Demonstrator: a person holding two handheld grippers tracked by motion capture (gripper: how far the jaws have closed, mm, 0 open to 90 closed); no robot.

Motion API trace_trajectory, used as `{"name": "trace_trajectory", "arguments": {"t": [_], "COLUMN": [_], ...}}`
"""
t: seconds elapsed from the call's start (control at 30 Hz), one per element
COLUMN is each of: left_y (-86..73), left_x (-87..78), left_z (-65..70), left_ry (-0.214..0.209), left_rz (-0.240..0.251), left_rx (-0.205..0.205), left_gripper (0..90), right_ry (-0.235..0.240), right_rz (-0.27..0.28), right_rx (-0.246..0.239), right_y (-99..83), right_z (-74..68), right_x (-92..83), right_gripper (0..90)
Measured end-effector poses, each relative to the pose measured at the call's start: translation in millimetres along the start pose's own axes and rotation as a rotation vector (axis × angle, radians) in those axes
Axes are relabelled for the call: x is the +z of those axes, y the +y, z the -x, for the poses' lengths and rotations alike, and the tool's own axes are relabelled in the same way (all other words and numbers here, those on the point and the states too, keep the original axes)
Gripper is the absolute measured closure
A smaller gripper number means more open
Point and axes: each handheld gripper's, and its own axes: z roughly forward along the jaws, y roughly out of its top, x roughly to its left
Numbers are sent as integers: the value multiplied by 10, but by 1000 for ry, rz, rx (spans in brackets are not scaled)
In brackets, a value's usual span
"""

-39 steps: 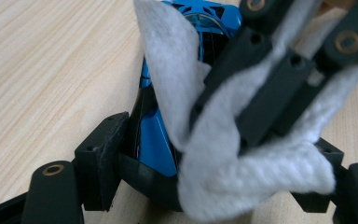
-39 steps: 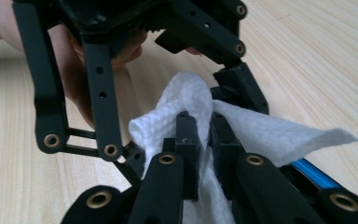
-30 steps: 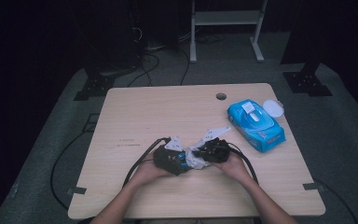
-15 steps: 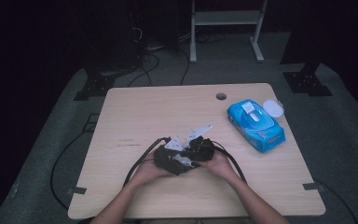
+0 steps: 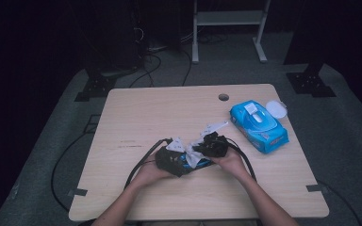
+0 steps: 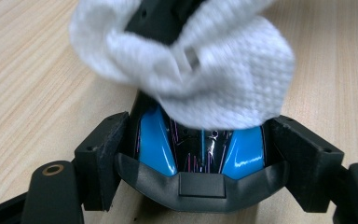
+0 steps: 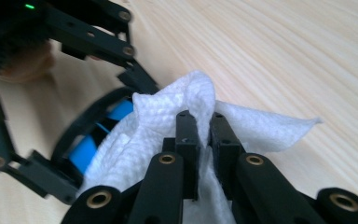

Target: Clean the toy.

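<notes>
- A glossy blue-and-black moulded plastic object [image 6: 200,149], with thin purple lines on its dark centre, sits low on the pale wooden table [image 5: 136,113], near the front edge, gripped between the jaws of the left gripper [image 5: 169,160], which press on its two sides.
- A white textured wet wipe [image 7: 168,121] lies bunched against the object's top, pinched in the nearly closed jaws of the right gripper [image 5: 212,146], just right of the left gripper.
- The person's hands [image 5: 233,162] hold both grippers close together.
- A blue soft-pack of wipes [image 5: 259,125], its round white lid open, rests well apart near the table's right edge.
</notes>
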Motion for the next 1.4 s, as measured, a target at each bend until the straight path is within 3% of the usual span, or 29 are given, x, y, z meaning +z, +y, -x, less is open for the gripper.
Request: {"name": "trace_trajectory", "arguments": {"t": [0.27,0.57,0.8,1.13,1.27,1.4], "left_y": [-7,-12,-13,-15,-18,-20], "left_x": [-6,-6,-4,-7,-8,-8], "left_z": [-5,-3,-3,-5,-12,-10], "left_ry": [-1,-1,-1,-3,-6,-7], "left_rz": [-2,2,5,3,4,6], "left_rx": [3,1,0,-1,0,-3], "left_gripper": [242,242,242,242,242,242], "right_ry": [-42,-79,-83,-37,-25,-43], "right_rz": [-4,-18,-9,19,24,21], "right_rx": [55,88,66,38,46,57], "right_y": [-188,-371,-321,-140,-160,-249], "right_z": [239,364,303,139,181,246], "right_x": [-148,-271,-230,-62,-70,-165], "right_gripper": [837,836,836,835,836,836]}}
